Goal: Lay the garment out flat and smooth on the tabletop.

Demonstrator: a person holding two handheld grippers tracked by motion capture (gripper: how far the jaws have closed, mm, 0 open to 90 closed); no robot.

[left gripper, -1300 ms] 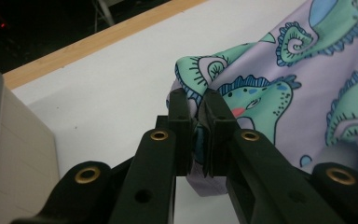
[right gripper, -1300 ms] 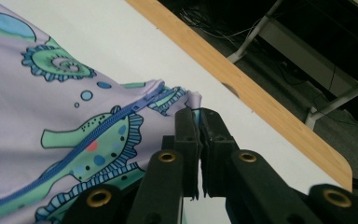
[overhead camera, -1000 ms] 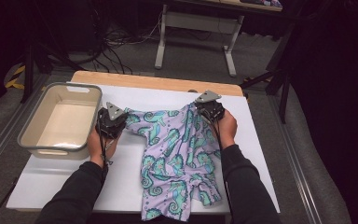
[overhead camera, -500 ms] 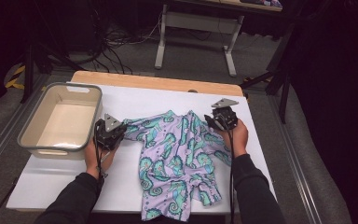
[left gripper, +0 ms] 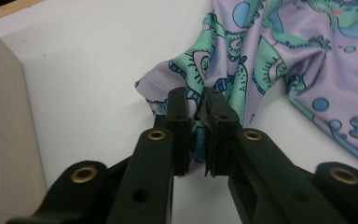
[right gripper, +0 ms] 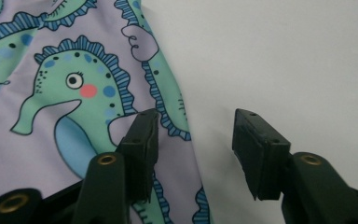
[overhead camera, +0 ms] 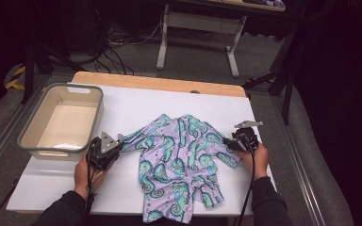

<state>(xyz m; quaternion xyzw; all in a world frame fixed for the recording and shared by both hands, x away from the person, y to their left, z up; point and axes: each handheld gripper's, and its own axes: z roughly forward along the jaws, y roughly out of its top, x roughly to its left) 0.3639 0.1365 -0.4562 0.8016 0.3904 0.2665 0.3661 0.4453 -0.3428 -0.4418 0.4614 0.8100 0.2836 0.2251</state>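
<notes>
The garment [overhead camera: 181, 162] is being spread flat; left gripper [left gripper: 195, 123] pinching its sleeve, right gripper [right gripper: 193, 140] spread beside it; next, releasing the sleeve.

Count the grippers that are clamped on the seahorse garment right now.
1. The left gripper is shut on the garment at its sleeve end beside the bin. The right gripper, at the opposite edge, has just been opening, with its jaws standing apart over the fabric edge.

I'm looking at a lilac garment [overhead camera: 181, 160] printed with teal-green seahorses, blue fins, pink cheeks. Counter [overhead camera: 136, 103] white with a tan wood edge, bin [overhead camera: 33, 136] grey outside, cream inside. My fingers [left gripper: 179, 121] are black.
</notes>
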